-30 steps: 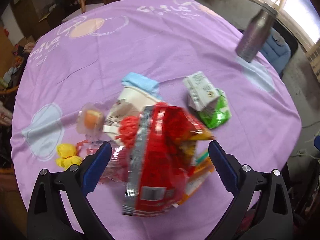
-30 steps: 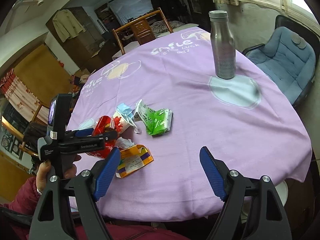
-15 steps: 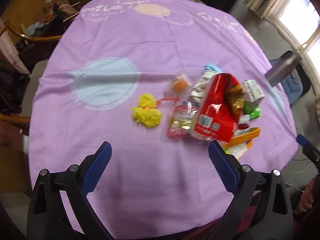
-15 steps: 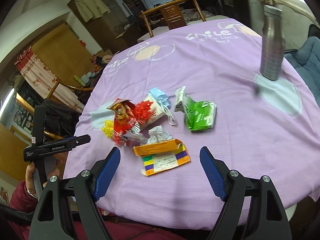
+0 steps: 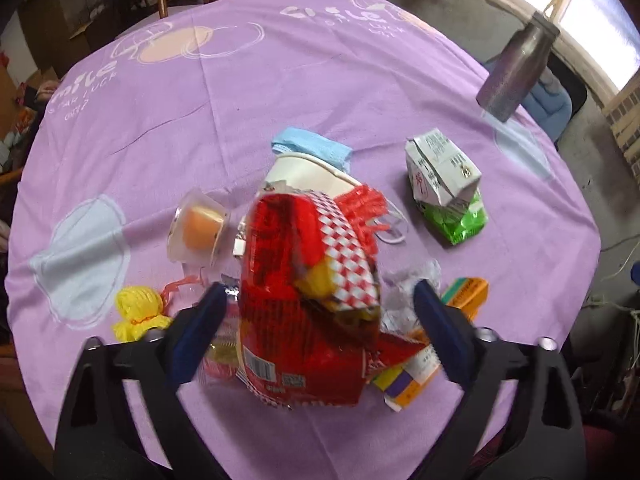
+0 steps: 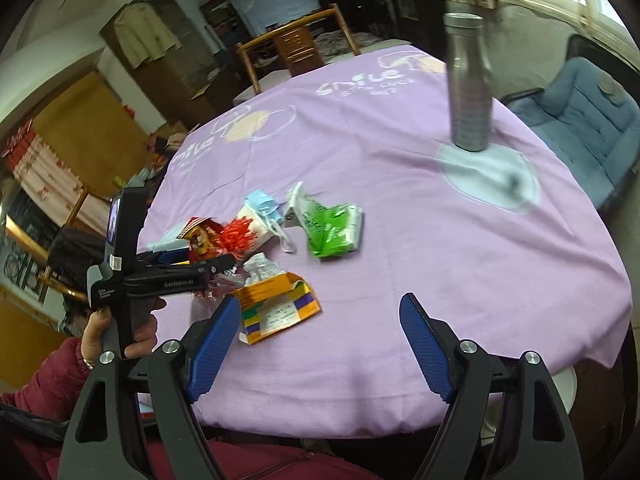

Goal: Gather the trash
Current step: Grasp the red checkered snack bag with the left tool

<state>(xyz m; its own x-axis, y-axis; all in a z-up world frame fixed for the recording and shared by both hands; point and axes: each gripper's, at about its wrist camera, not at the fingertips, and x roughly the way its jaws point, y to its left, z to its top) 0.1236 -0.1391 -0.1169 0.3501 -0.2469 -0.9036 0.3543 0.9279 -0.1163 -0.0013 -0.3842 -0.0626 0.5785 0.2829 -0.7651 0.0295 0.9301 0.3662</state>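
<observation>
step: grabbing the red snack bag (image 5: 308,304), the middle of the trash pile on the purple tablecloth (image 5: 240,100). left gripper (image 5: 316,312) straddles the bag, jaws closing, pads not yet pressing. right gripper (image 6: 320,344) wide, empty, near the orange box (image 6: 276,300) beside the bag. next: finish the squeeze, lift.

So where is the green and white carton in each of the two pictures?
Left wrist view: the green and white carton lies right of centre on the purple cloth, right of the paper cup.
Right wrist view: the same carton lies near the middle, right of the cup.
Shared landmark: the metal bottle stands beyond the carton, up and to the right, in both.
</observation>
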